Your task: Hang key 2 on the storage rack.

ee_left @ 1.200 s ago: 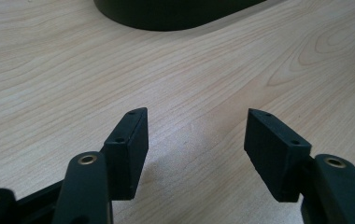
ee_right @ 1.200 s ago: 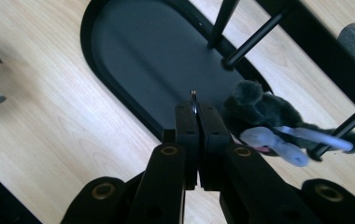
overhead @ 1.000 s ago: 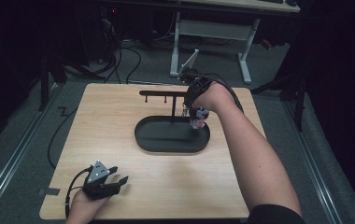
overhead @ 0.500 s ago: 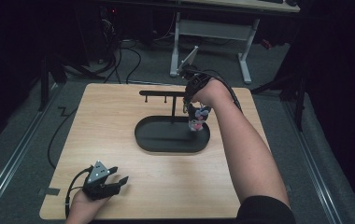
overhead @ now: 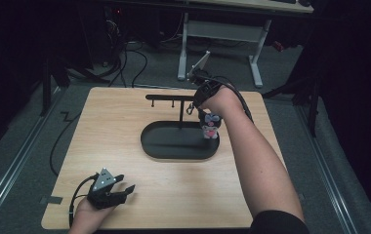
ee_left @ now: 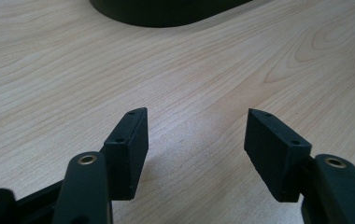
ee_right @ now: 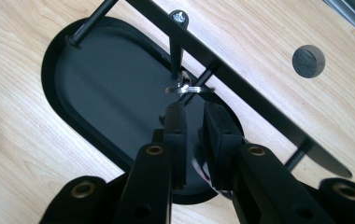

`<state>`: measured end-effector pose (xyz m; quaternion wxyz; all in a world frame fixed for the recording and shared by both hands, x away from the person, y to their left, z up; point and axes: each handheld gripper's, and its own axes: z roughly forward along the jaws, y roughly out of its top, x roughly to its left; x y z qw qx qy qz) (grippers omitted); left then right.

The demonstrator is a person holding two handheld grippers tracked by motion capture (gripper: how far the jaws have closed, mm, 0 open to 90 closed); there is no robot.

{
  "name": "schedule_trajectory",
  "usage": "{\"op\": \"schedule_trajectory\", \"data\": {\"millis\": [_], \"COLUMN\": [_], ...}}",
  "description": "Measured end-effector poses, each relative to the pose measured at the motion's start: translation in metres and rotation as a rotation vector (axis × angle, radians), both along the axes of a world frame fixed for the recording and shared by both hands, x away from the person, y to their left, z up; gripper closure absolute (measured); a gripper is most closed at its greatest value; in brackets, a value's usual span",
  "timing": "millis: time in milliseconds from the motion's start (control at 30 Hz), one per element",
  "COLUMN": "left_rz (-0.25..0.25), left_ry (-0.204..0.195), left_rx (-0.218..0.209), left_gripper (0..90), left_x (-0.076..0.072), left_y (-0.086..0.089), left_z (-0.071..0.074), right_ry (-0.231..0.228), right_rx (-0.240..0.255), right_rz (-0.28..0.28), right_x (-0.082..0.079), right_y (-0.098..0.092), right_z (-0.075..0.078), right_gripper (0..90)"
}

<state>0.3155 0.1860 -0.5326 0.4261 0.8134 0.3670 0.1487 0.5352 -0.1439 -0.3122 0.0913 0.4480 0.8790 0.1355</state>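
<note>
Keychain charm hung on rack hook at tray's three o'clock; right gripper, jaws just parting, not yet withdrawn; left gripper held open, empty.

Dark room, grey carpet, white desk frame

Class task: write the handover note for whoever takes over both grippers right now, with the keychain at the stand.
Left gripper: jaws open, empty, low over the table near its front left corner.
Right gripper: at the hook bar; jaws a narrow gap apart and have just been opening. Part of the keychain shows between them; grip unclear.
Charm: hangs under the right hand, over the black oval base. Its metal ring is at a hook peg.
Done: keychain brought to the hook.
Left: confirm the ring is hooked, release, withdraw.
</note>
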Motion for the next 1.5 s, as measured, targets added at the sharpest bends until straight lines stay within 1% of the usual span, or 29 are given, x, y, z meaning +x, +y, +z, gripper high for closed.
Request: {"op": "schedule_trajectory", "data": {"millis": [67,200,333,400,433,567,633,700,767,800,867,900,933,967,1067,1167,1200,1233,1267,1333,1367,1433,1467,1500], "left_rz": [-0.002,-0.006,-0.01,-0.016,-0.017,-0.016,-0.017,-0.015,-0.017,-0.017,-0.018,-0.019,-0.019,-0.02,-0.023,-0.032,-0.032,-0.034,-0.035,-0.036,-0.037,-0.039,-0.04,-0.04], "left_ry": [0.001,0.001,0.001,0.002,0.0,-0.003,-0.005,-0.006,-0.007,-0.009,-0.009,-0.008,-0.008,-0.007,-0.011,-0.007,-0.007,-0.008,-0.006,-0.009,-0.009,-0.007,-0.006,-0.008], "left_rx": [0.002,0.007,0.011,0.016,0.017,0.015,0.017,0.012,0.012,0.013,0.012,0.013,0.013,0.014,0.014,0.017,0.017,0.018,0.016,0.012,0.011,0.006,0.005,0.005], "left_gripper": [40.5,40.5,40.4,40.4,40.4,40.3,40.3,40.3,40.3,40.3,40.3,40.3,40.3,40.2,40.2,40.0,40.0,40.0,39.9,39.9,40.0,40.0,39.9,39.9], "left_x": [0.0,0.0,0.0,0.0,0.0,0.0,-0.001,-0.001,-0.001,-0.001,-0.001,-0.001,-0.001,-0.002,-0.002,-0.002,-0.003,-0.003,-0.003,-0.003,-0.003,-0.003,-0.003,-0.003], "left_y": [0.0,-0.002,-0.003,-0.004,-0.004,-0.004,-0.004,-0.005,-0.005,-0.005,-0.006,-0.006,-0.006,-0.007,-0.007,-0.008,-0.008,-0.008,-0.008,-0.009,-0.009,-0.009,-0.009,-0.009], "left_z": [0.0,0.0,0.0,0.001,0.001,0.001,0.001,0.001,0.001,0.001,0.001,0.001,0.001,0.001,0.001,0.002,0.002,0.002,0.002,0.002,0.002,0.002,0.002,0.002], "right_ry": [0.006,0.01,0.018,0.018,0.02,0.02,0.026,0.021,0.025,0.019,0.016,0.012,0.012,0.006,0.012,0.001,-0.015,-0.015,-0.03,-0.038,-0.056,-0.075,-0.098,-0.11], "right_rx": [0.018,0.034,0.066,0.073,0.079,0.12,0.13,0.142,0.155,0.155,0.169,0.176,0.176,0.18,0.196,0.204,0.214,0.214,0.216,0.24,0.237,0.247,0.253,0.261], "right_rz": [-0.013,0.006,0.005,0.018,0.01,0.009,0.026,0.027,0.014,0.027,0.031,0.024,0.024,0.029,0.019,0.008,0.001,0.001,-0.006,-0.006,-0.006,-0.006,0.0,-0.006], "right_x": [-0.005,-0.017,-0.029,-0.034,-0.037,-0.048,-0.054,-0.061,-0.067,-0.07,-0.075,-0.08,-0.08,-0.082,-0.088,-0.093,-0.098,-0.098,-0.101,-0.108,-0.114,-0.121,-0.126,-0.131], "right_y": [-0.003,-0.006,-0.009,-0.01,-0.01,-0.012,-0.013,-0.015,-0.018,-0.019,-0.021,-0.022,-0.022,-0.024,-0.027,-0.033,-0.038,-0.038,-0.039,-0.043,-0.045,-0.048,-0.05,-0.052], "right_z": [0.003,0.004,0.001,-0.002,-0.004,-0.017,-0.025,-0.033,-0.041,-0.046,-0.053,-0.059,-0.059,-0.061,-0.07,-0.08,-0.085,-0.085,-0.088,-0.094,-0.097,-0.101,-0.104,-0.106], "right_gripper": [80.6,79.3,76.9,73.6,71.5,66.3,66.3,65.8,64.5,64.2,63.5,62.5,62.5,62.4,61.8,60.6,60.4,60.4,60.3,59.1,57.8,55.5,55.0,54.2]}}
